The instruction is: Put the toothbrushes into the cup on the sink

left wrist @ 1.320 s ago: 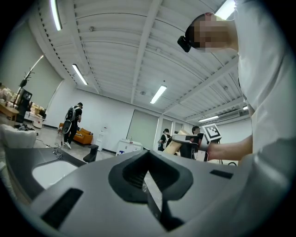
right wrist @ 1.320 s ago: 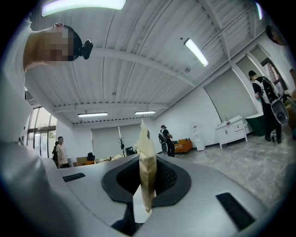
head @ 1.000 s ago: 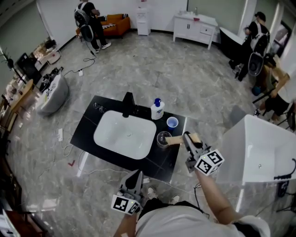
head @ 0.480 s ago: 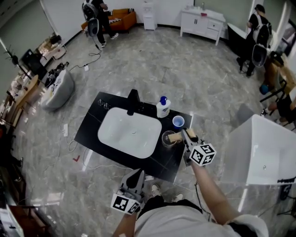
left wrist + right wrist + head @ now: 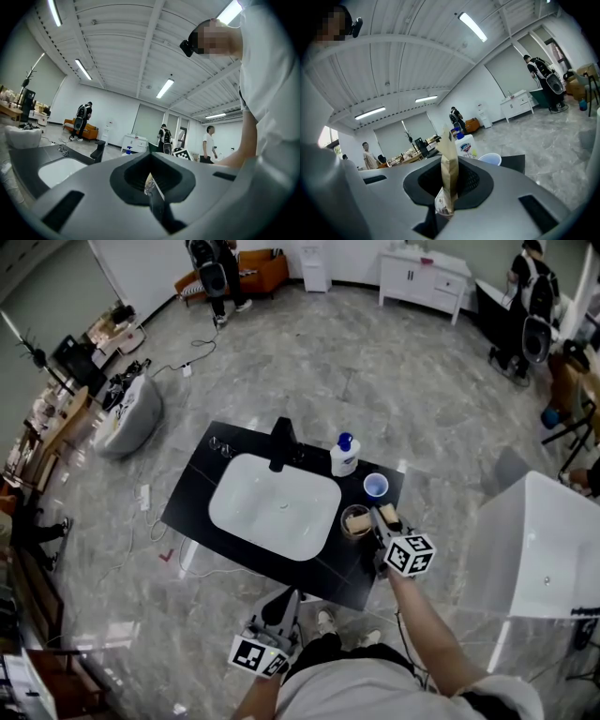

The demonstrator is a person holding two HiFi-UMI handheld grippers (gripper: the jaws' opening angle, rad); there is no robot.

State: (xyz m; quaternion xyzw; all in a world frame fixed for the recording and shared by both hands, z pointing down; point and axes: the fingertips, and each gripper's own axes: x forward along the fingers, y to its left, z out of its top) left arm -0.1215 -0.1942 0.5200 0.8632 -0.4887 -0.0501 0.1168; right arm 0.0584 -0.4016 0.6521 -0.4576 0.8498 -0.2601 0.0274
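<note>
Both clamped: right gripper [image 5: 380, 517] fingers [image 5: 501, 199] on toothbrush [image 5: 448, 173] at cup [image 5: 348, 528], left gripper [image 5: 286, 599] on packet [image 5: 150, 182].

Two cups [image 5: 355, 520] [image 5: 376, 486], one soap bottle [image 5: 344, 456]

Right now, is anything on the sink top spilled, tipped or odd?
Nothing stands out: soap bottle, white cup and dark cup stand upright on the black countertop. The right gripper holds a brown paper packet at the dark cup.
</note>
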